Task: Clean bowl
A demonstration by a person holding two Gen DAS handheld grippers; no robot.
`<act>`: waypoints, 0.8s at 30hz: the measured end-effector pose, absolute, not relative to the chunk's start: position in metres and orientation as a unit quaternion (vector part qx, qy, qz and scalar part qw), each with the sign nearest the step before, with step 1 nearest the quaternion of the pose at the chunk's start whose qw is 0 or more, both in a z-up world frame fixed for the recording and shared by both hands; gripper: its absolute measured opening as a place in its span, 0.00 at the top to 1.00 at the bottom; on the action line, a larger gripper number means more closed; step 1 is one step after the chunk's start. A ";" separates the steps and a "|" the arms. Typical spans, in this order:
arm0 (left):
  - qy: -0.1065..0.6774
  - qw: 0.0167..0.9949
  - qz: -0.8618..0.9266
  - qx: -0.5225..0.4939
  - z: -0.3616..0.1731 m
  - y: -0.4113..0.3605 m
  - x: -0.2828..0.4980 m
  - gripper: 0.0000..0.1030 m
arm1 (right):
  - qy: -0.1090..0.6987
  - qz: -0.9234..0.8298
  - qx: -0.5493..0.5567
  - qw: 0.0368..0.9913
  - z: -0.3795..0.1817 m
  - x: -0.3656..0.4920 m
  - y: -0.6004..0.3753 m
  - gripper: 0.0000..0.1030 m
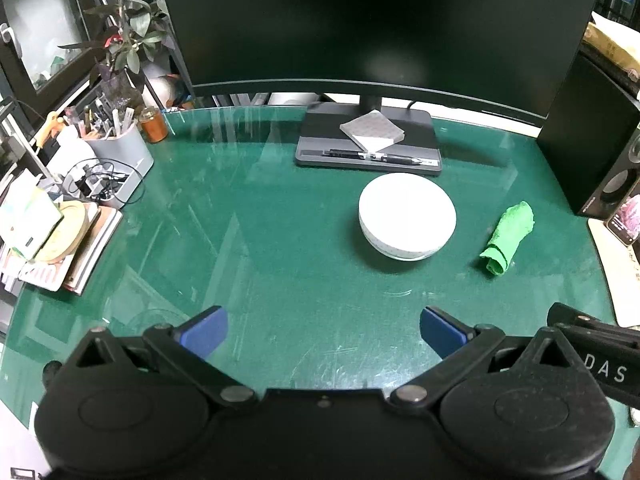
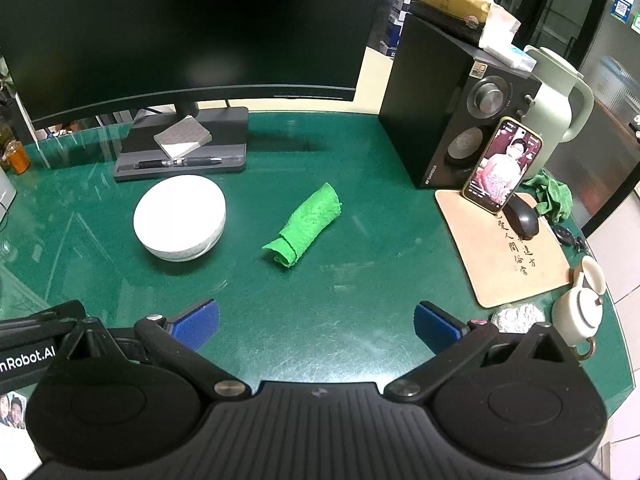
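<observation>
A white bowl (image 1: 407,216) (image 2: 179,217) stands upright on the green glass-topped desk (image 1: 260,240) in front of the monitor's foot. To its right lies a rolled green cloth (image 1: 509,238) (image 2: 306,226), apart from the bowl. My left gripper (image 1: 323,330) is open above the near part of the desk, short of the bowl, with nothing between its blue pads. My right gripper (image 2: 316,326) is open too, short of the cloth and empty. Part of the right gripper's black body (image 1: 596,344) shows at the left wrist view's right edge.
A monitor (image 1: 372,20) with a notepad (image 1: 372,132) and pen on its foot stands at the back. A pen holder (image 1: 116,148), cables and books crowd the left. A speaker (image 2: 452,108), phone (image 2: 503,166), mouse (image 2: 520,218), mat (image 2: 504,256), teapot (image 2: 578,312) and jug fill the right.
</observation>
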State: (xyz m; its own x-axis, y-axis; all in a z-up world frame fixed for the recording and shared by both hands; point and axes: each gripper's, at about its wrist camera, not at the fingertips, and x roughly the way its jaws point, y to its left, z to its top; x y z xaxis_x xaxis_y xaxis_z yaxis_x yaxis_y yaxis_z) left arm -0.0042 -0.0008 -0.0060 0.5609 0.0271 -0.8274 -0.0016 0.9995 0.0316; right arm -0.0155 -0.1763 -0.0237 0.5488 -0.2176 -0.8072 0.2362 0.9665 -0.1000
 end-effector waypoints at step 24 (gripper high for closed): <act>0.494 0.869 0.010 0.013 -0.013 -0.008 0.010 0.00 | 0.462 -0.131 0.007 0.877 -0.027 -0.012 -0.178 0.00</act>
